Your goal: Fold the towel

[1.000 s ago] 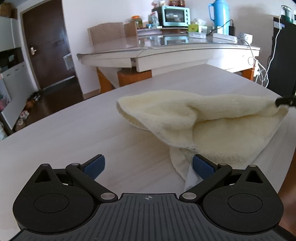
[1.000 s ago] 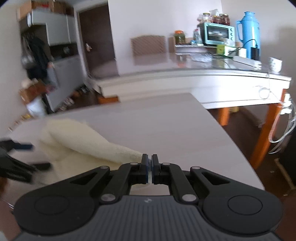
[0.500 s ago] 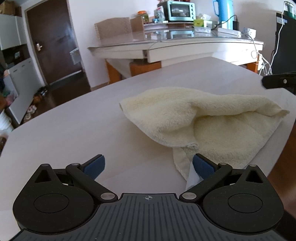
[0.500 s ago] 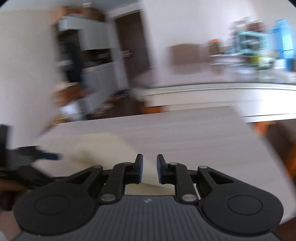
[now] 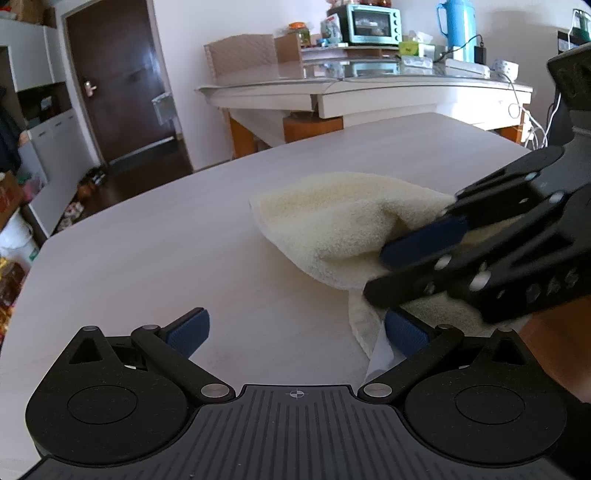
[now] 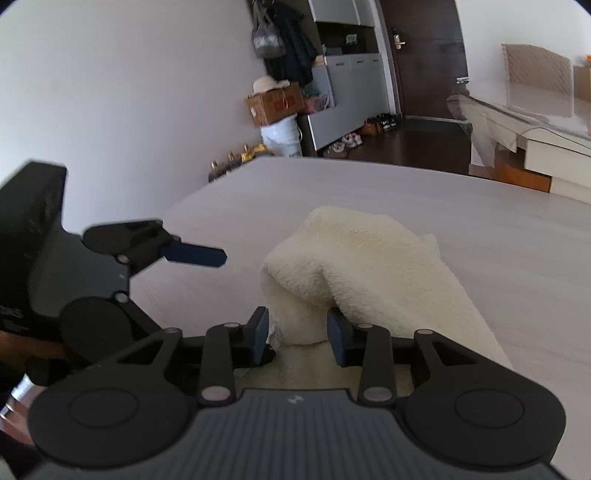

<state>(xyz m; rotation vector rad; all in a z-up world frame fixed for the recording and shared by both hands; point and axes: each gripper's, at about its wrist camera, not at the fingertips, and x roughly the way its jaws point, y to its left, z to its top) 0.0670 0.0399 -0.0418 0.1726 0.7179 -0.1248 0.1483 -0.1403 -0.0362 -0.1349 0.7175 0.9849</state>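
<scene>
A cream terry towel [image 5: 343,225] lies crumpled on the pale wooden table [image 5: 147,258]; it also shows in the right wrist view [image 6: 373,266]. My left gripper [image 5: 295,330] is open and empty just above the table, its right finger beside the towel's near corner. My right gripper [image 6: 297,334] is open with a fold of the towel between its blue pads, not clamped. It reaches in from the right in the left wrist view [image 5: 424,240], over the towel. The left gripper shows at the left of the right wrist view [image 6: 192,254].
A second table [image 5: 369,92] with a toaster oven [image 5: 373,18] and a blue thermos [image 5: 456,27] stands behind. A dark door [image 5: 118,81], cabinets and shoes are to the left. The table's right edge is close to the towel.
My right gripper let go of the towel's right corner, opened, swung round to the left and came down over the towel's near fold. The left gripper rose slightly and stayed open.
</scene>
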